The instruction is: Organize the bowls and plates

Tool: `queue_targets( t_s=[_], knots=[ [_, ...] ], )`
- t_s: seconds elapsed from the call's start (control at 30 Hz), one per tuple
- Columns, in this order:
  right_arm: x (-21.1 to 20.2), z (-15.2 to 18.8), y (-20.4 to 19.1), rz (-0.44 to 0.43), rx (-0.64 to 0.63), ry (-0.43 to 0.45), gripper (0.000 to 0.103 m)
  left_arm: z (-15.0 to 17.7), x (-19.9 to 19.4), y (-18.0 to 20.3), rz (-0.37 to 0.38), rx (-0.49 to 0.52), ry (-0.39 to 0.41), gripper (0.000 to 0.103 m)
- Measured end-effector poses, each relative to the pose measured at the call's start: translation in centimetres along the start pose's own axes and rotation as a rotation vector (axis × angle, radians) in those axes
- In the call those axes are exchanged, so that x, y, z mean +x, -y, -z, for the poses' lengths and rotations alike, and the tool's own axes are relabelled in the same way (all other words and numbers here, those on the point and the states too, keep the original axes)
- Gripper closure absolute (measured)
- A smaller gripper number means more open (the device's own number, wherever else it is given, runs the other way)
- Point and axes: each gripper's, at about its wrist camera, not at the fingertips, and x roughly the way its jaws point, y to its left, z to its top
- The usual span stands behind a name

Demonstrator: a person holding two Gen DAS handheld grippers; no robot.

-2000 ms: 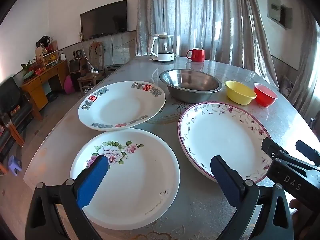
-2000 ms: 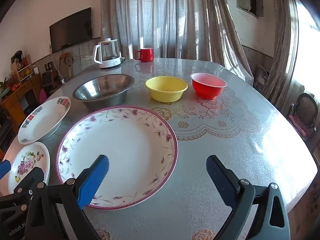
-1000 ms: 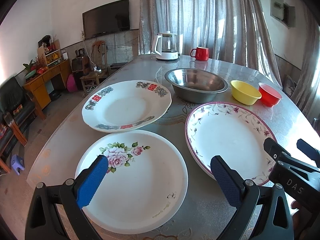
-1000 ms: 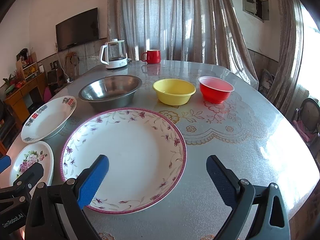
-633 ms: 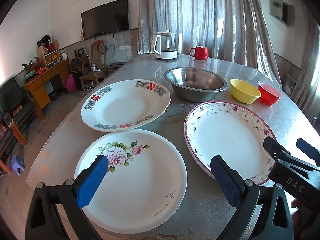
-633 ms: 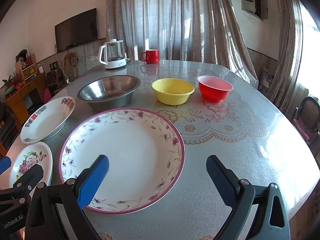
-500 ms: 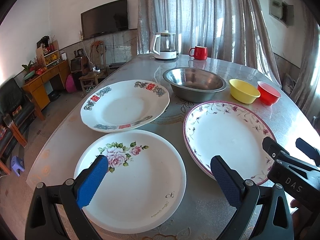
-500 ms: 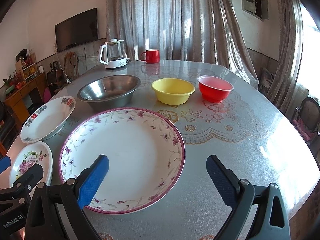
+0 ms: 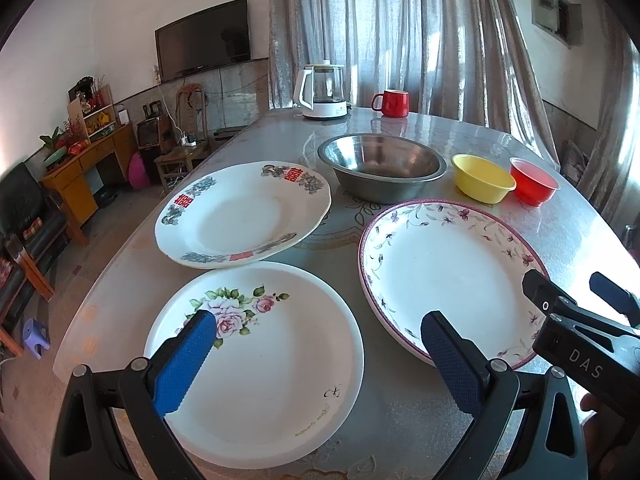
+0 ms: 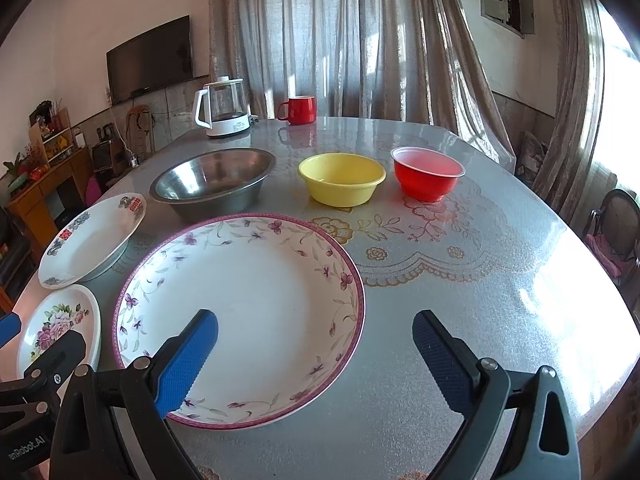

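Three plates lie on the round table. A rose-print plate (image 9: 256, 360) sits nearest, under my open left gripper (image 9: 316, 344). Behind it is a white plate with red characters (image 9: 240, 216). To the right lies a large purple-rimmed floral plate (image 9: 452, 272) (image 10: 240, 312), with my open right gripper (image 10: 314, 344) hovering over its near right rim. Further back stand a steel bowl (image 10: 212, 180), a yellow bowl (image 10: 342, 178) and a red bowl (image 10: 428, 172). Both grippers hold nothing.
A white kettle (image 10: 222, 108) and a red mug (image 10: 300, 110) stand at the table's far edge (image 9: 440, 116). Bare tabletop with a gold floral pattern spreads to the right (image 10: 480, 264). A chair (image 10: 616, 224) stands at the right; furniture lines the left wall.
Both grippers drifted slightly, so the plates shifted a little in view. Neither gripper has shut or touched anything.
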Motion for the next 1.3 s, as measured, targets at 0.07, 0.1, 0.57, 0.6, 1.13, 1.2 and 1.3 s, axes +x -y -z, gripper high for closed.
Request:
queue_targets(
  t_s=[0.07,0.1,0.57,0.6,1.13,1.2,1.3],
  knots=[
    [0.0,0.0,0.2,0.001,0.003,-0.001,0.003,0.0,0.0,0.1,0.002,0.003,0.000,0.000],
    [0.1,0.0,0.2,0.001,0.005,-0.003,0.003,0.0,0.0,0.2,0.003,0.005,-0.001,0.000],
    [0.2,0.0,0.9,0.004,0.020,-0.009,0.003,-0.1,0.1,0.8,0.012,0.023,-0.006,0.000],
    [0.3,0.0,0.9,0.005,0.020,-0.009,0.003,-0.1,0.1,0.8,0.013,0.025,-0.007,0.000],
    [2.7,-0.2,3.7,-0.039,0.095,-0.088,0.019,-1.4,1.4,0.3,0.214,-0.002,-0.069,0.000],
    [3.0,-0.1,4.4,-0.046,0.118,-0.099,0.023,-1.9,1.7,0.1,0.261,0.001,-0.078,0.000],
    [3.5,-0.2,5.3,-0.047,0.138,-0.112,0.032,-2.8,2.5,-0.2,0.296,-0.007,-0.092,0.000]
  ],
)
